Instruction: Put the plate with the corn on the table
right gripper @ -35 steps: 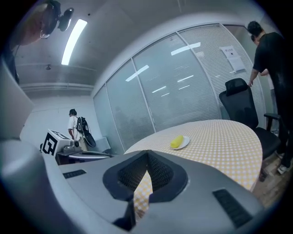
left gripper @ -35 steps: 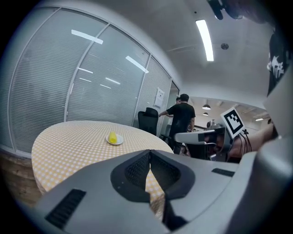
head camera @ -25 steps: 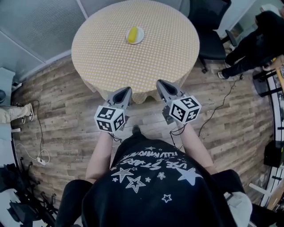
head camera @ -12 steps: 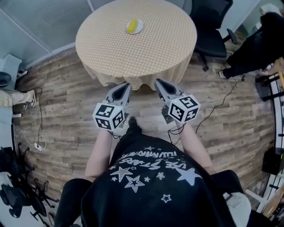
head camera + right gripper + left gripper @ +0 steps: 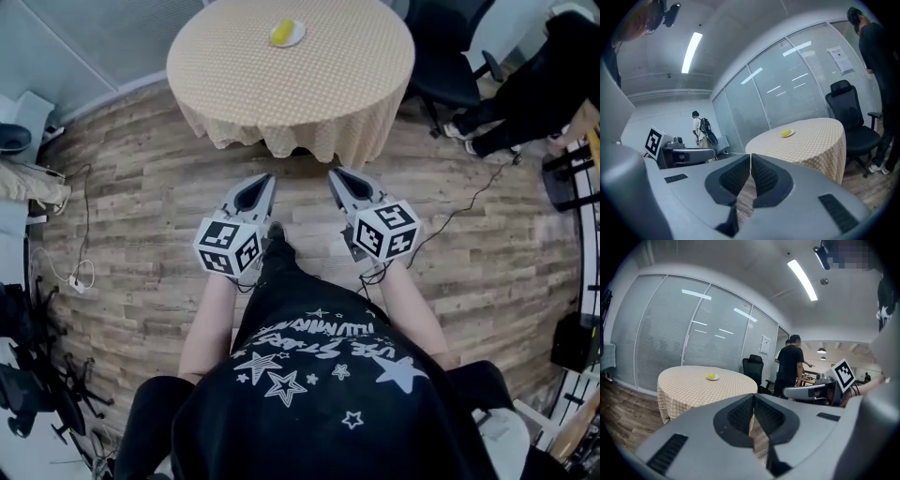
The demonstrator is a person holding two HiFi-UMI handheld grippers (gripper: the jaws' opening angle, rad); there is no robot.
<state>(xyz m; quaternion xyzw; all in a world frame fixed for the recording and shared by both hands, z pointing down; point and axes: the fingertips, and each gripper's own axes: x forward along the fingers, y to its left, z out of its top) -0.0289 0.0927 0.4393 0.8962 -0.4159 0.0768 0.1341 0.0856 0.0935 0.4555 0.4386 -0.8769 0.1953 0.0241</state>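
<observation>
A small white plate [image 5: 287, 34] with yellow corn [image 5: 281, 32] on it sits on the round table [image 5: 309, 84] with a checked cloth, at the top of the head view. The plate [image 5: 712, 377] [image 5: 787, 133] also shows far off in both gripper views. My left gripper [image 5: 264, 182] and right gripper [image 5: 337, 175] hang side by side over the wooden floor, well short of the table. Both have their jaws pressed together with nothing between them.
A black office chair [image 5: 450, 56] stands at the table's right side. A person in black [image 5: 790, 364] stands beyond the table, another with a backpack [image 5: 701, 129] is far off. Cables [image 5: 80, 277] lie on the wooden floor at left, stands [image 5: 37, 394] at bottom left.
The table and plate have slid toward the top of the head view, farther from both grippers. More floor now lies between the grippers and the table. Both grippers stay shut.
</observation>
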